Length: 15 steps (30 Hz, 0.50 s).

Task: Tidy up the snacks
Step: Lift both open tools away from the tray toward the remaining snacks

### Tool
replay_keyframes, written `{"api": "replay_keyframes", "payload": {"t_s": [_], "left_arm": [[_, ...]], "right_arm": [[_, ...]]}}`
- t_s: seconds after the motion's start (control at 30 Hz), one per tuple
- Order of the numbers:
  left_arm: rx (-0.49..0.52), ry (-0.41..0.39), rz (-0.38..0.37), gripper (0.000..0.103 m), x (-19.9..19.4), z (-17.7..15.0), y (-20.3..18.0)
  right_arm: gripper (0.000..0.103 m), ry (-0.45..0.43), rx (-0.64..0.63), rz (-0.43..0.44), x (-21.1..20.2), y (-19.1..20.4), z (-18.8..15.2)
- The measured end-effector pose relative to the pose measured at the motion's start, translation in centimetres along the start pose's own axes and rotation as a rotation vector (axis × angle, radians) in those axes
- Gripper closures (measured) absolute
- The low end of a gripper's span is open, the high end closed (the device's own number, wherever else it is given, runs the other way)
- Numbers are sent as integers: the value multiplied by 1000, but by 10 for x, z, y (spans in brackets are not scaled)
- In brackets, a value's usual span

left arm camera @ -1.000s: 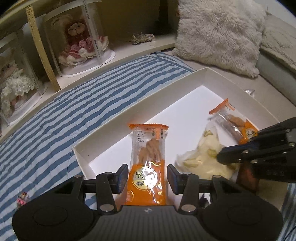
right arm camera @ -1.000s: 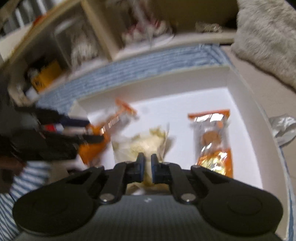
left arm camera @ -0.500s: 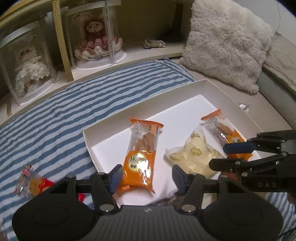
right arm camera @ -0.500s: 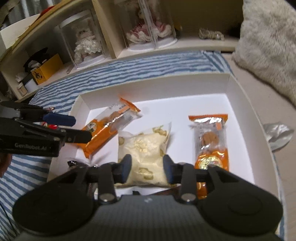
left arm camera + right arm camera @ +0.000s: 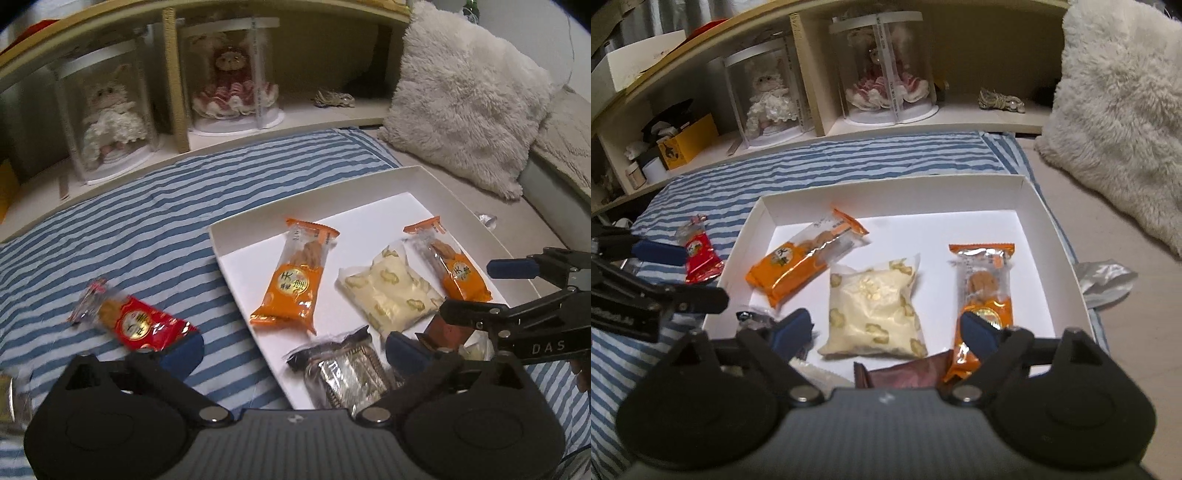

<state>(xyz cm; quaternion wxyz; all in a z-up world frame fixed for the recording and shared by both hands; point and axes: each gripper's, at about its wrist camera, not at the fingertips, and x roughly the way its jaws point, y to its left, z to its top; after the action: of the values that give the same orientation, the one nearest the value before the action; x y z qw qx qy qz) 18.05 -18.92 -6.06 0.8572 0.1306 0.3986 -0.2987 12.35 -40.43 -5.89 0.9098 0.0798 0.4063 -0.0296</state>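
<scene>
A white shallow box [image 5: 321, 206] [image 5: 1049, 229] lies on a blue-striped cloth. In it lie two orange snack packs [image 5: 295, 284] [image 5: 454, 266], a pale yellow pack [image 5: 388, 295] [image 5: 875, 314], a clear dark-edged pack [image 5: 343, 369] and a brown pack [image 5: 905, 373] at the near edge. A red snack pack [image 5: 136, 321] [image 5: 700, 254] lies on the cloth left of the box. My left gripper [image 5: 295, 350] is open and empty over the box's near left corner. My right gripper [image 5: 886, 332] is open and empty above the near packs.
A fluffy white pillow [image 5: 465, 96] sits at the back right. A low shelf with two dolls in clear cases [image 5: 232, 77] [image 5: 110, 118] runs along the back. A crumpled silver wrapper [image 5: 1108, 277] lies right of the box. A yellow box [image 5: 687, 142] stands on the shelf.
Both grippers have opened wide and pulled back from the box. The left released the orange pack, the right released the yellow pack. The red pack has come into the left view.
</scene>
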Motion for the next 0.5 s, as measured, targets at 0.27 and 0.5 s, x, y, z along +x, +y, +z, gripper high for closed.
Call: {"api": "replay_keyframes", "payload": {"t_s": [0.27,0.5], "left_arm": [[-61,-24,17,0,-20,-15,9],[-121,-59,48,0,-39,-26,24]], "right_arm": [[1,-27,-22,-32,-10,8,-5],[1,-59,-25,-45,-22,18,-5]]}}
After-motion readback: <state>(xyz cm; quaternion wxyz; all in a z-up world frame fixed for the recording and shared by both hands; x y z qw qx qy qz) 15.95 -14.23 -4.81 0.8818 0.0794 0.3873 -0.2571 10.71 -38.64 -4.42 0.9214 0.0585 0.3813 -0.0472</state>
